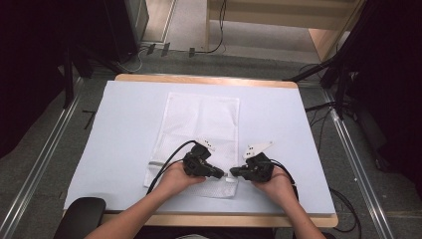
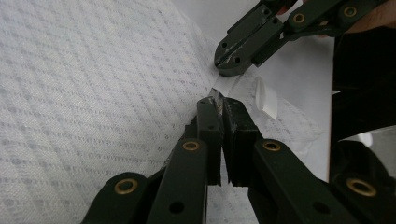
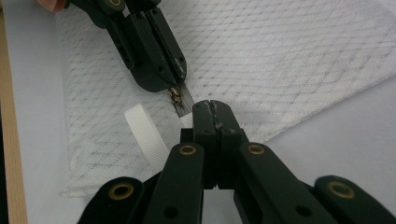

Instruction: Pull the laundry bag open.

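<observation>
Pinching the mesh bag (image 1: 199, 134) at lower centre, my left gripper (image 1: 221, 174) clamps its zipper pull (image 3: 176, 96); my right gripper (image 1: 234, 172) grips the edge beside it.

The white mesh zip pouch (image 1: 199, 139) lies in the middle of the pale blue worktop (image 1: 119, 129). My left tongs (image 1: 222, 174) and right tongs (image 1: 233, 173) meet tip to tip at its near right corner.
</observation>
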